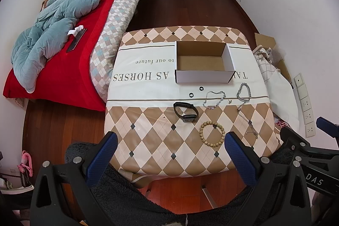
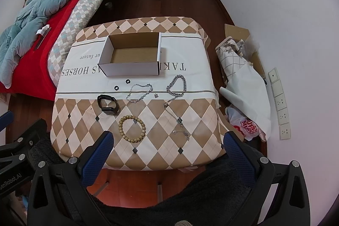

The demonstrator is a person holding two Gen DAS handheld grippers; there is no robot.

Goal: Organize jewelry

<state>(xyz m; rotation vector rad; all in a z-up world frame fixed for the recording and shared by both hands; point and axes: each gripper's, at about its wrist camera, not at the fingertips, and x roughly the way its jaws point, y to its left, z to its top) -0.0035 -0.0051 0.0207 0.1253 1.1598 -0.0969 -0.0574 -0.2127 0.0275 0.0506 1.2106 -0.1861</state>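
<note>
Both tongs, left tongs (image 1: 171, 148) and right tongs (image 2: 168, 148), hang wide and empty; the open white cardboard box (image 1: 204, 62) waits behind the jewelry as its destination.

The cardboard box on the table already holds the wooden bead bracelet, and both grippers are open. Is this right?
Not quite. The cardboard box is empty; the wooden bead bracelet lies on the tablecloth, as the right wrist view shows. Left gripper and right gripper are open.

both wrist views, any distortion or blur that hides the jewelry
Left wrist view: fisheye bows the walls and darkens the corners, yet the bead bracelet stays sharp. Right wrist view: same curving; the thin chain is fine but readable; no glare.
</note>
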